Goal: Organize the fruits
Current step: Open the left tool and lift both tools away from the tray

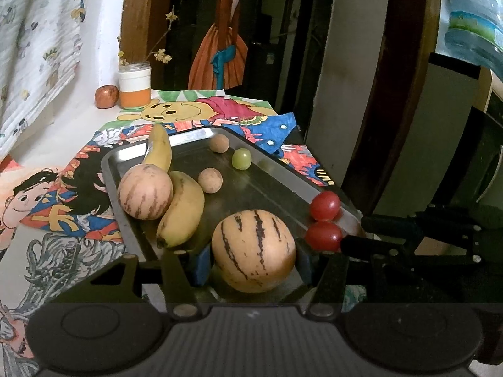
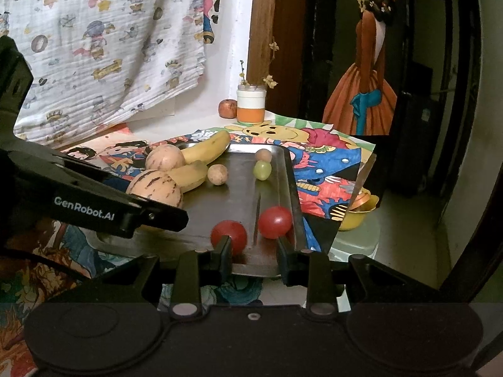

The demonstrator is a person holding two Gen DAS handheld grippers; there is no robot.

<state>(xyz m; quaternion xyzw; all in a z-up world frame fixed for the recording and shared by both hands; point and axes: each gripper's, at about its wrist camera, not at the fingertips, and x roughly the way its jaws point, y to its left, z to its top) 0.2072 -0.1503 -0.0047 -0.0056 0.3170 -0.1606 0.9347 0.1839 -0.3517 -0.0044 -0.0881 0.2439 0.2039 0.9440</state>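
A metal tray [image 1: 270, 185] holds two striped pepino melons [image 1: 253, 251] [image 1: 144, 191], two bananas [image 1: 182, 207], two small brown fruits [image 1: 210, 180], a green grape [image 1: 241, 158] and two red tomatoes [image 1: 324, 205]. My left gripper [image 1: 254, 262] has its blue pads on both sides of the near melon, which rests on the tray. My right gripper [image 2: 254, 253] is open at the tray's near edge, close to the two tomatoes [image 2: 229, 235] [image 2: 274, 222]. The left gripper's arm [image 2: 94, 201] shows in the right wrist view, over the near melon [image 2: 155, 188].
The tray lies on colourful drawings [image 1: 195, 111] on a table. A white and orange jar [image 1: 135, 86] with twigs and an apple [image 1: 107, 96] stand at the back by the wall. A yellow bowl [image 2: 358, 209] sits off the table's right edge.
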